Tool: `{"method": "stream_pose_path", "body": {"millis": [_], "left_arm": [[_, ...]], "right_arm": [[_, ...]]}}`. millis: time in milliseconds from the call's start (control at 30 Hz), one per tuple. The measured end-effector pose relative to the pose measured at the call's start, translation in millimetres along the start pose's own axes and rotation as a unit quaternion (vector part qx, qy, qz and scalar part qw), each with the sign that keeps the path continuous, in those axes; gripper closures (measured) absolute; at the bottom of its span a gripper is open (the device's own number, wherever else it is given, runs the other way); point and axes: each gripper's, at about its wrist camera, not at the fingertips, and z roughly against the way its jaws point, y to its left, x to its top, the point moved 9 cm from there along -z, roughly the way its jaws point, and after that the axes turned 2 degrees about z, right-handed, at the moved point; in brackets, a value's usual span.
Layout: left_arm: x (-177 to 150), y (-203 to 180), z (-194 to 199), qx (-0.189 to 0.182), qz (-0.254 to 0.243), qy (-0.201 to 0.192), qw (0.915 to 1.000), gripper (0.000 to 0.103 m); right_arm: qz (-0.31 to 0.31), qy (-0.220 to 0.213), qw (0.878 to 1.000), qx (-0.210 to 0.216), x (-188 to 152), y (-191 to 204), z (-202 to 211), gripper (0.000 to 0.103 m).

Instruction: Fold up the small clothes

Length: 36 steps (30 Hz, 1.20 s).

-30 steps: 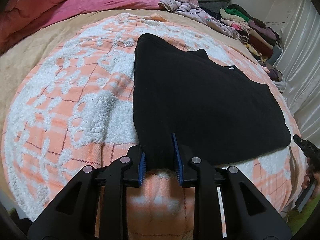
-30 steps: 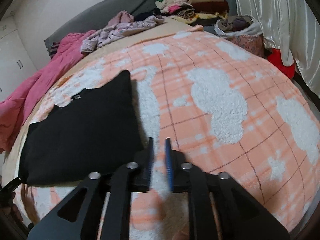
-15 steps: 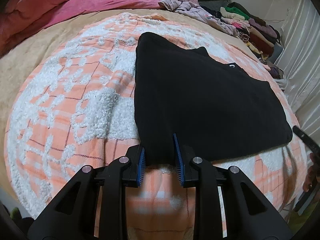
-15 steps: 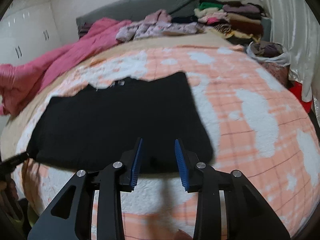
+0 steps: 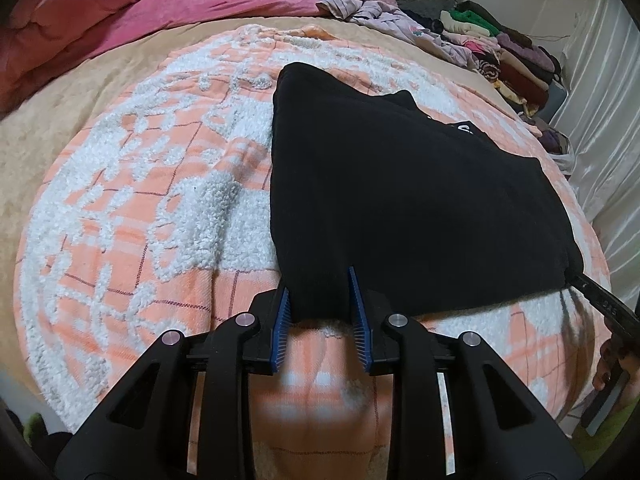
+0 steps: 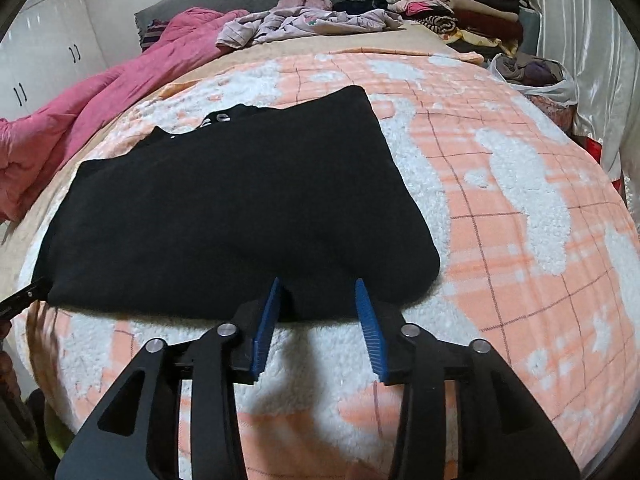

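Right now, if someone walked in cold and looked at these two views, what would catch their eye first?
The black garment lies flat on the orange-and-white fleece blanket, and it stands out sharply against it. The left gripper has the garment's near edge between its blue fingers. The right gripper sits at the other near corner, its jaws having just been opening. A pink quilt is bunched up behind.

The near hem of the black garment (image 5: 400,184) is disappearing behind the blue fingers (image 5: 282,320) of the left gripper (image 5: 320,304) at the lower centre of the left wrist view, so contact there is not showing; the white print (image 6: 218,118) near its collar is staying too small to read; at the right edge of that left wrist view, the other gripper (image 5: 600,304) and a hand (image 5: 612,364) are being cut off; the pink quilt (image 5: 120,12) is running out past the upper left.
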Motion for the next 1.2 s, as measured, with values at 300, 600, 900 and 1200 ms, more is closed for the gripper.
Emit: {"method": "stream_pose_path", "body": {"millis": [300,600,900,1200], "left_arm": [[0,0,8,0.005,-0.002,-0.003,1.0,0.082],[3,0,27,0.017,-0.006,-0.014,0.9997,0.072],[10,4,49,0.03,-0.005,-0.034,0.999,0.049],[19,9,67,0.045,-0.005,-0.057,0.9974,0.029]], "right_arm": [[0.009,-0.026,1.0,0.01,0,5,25,0.043],[0.022,-0.053,0.998,0.024,5,17,50,0.019],[0.042,-0.071,0.996,0.035,8,37,69,0.009],[0.07,-0.087,0.992,0.054,14,66,83,0.006]]}}
